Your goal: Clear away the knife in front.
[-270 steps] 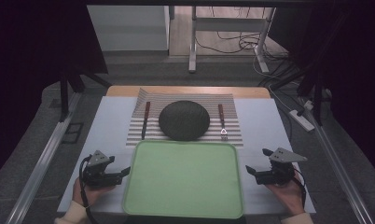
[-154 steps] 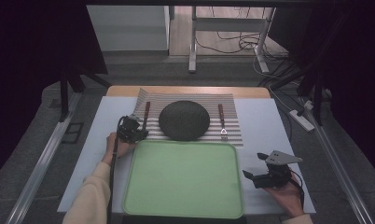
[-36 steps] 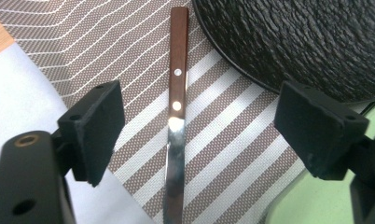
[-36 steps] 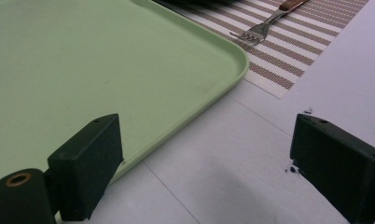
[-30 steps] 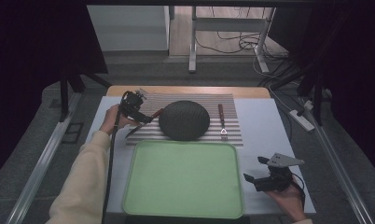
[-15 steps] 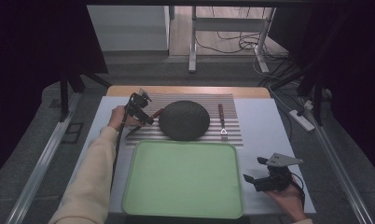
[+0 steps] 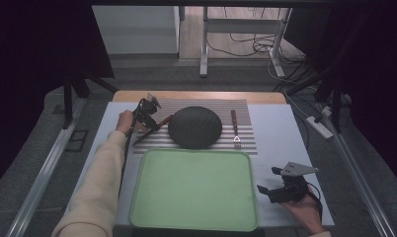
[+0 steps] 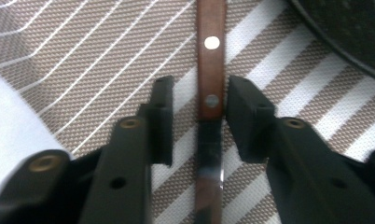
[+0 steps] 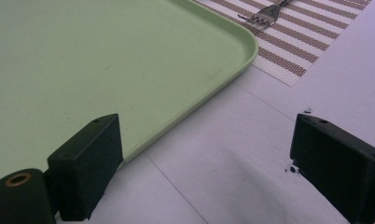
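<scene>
A knife (image 7: 163, 122) with a brown riveted handle (image 8: 210, 60) lies slanted on the striped placemat (image 7: 248, 143), left of a dark round plate (image 7: 195, 127). My left gripper (image 7: 152, 123) is over it. In the left gripper view its jaws (image 8: 199, 116) straddle the spot where handle meets blade. The right jaw touches the handle and a gap shows beside the left jaw. My right gripper (image 7: 264, 190) rests open on the white table beside the green tray (image 7: 194, 197), with nothing between its jaws (image 9: 204, 149).
A fork (image 7: 234, 128) lies on the placemat right of the plate, its tines (image 9: 265, 16) near the tray's far right corner (image 9: 241, 42). The plate's rim (image 8: 349, 28) is close on the right of the left jaws. White table surrounds the tray.
The left hand went from the table's front left up to the knife, then edged right over the last second. The knife, earlier straight, now lies slanted. The right gripper has barely moved.
</scene>
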`<state>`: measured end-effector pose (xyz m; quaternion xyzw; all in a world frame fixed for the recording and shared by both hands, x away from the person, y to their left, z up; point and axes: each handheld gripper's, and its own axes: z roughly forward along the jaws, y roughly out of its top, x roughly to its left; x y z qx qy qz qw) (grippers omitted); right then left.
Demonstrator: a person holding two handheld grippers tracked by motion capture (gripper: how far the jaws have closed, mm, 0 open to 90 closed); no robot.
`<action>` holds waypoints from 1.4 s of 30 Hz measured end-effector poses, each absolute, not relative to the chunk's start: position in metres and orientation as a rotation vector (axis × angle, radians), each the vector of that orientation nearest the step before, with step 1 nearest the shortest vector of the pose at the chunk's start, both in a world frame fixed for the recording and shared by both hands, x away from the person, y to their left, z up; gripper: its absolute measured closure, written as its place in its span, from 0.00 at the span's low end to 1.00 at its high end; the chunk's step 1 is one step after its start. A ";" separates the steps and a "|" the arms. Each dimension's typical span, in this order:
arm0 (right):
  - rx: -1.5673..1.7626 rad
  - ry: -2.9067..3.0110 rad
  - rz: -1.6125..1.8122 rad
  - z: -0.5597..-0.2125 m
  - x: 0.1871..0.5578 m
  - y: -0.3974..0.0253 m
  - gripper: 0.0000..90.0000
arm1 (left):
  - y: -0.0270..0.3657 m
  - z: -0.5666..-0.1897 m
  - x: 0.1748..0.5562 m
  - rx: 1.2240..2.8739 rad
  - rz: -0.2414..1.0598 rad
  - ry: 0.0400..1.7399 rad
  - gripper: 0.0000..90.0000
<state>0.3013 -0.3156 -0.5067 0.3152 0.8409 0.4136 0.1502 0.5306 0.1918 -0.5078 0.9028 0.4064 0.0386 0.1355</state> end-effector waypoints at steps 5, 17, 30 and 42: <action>0.909 2.418 1.186 -0.507 0.302 -0.316 0.10 | 0.186 -0.506 0.531 2.658 0.115 1.156 0.78; 0.911 2.430 1.178 -0.508 0.302 -0.315 0.10 | 0.176 -0.504 0.530 2.731 0.136 1.131 0.86; 0.915 2.430 1.177 -0.508 0.302 -0.316 0.10 | 0.171 -0.504 0.529 2.763 0.172 1.111 0.86; 0.914 2.428 1.179 -0.508 0.302 -0.317 0.10 | 0.177 -0.501 0.528 2.773 0.177 1.113 0.86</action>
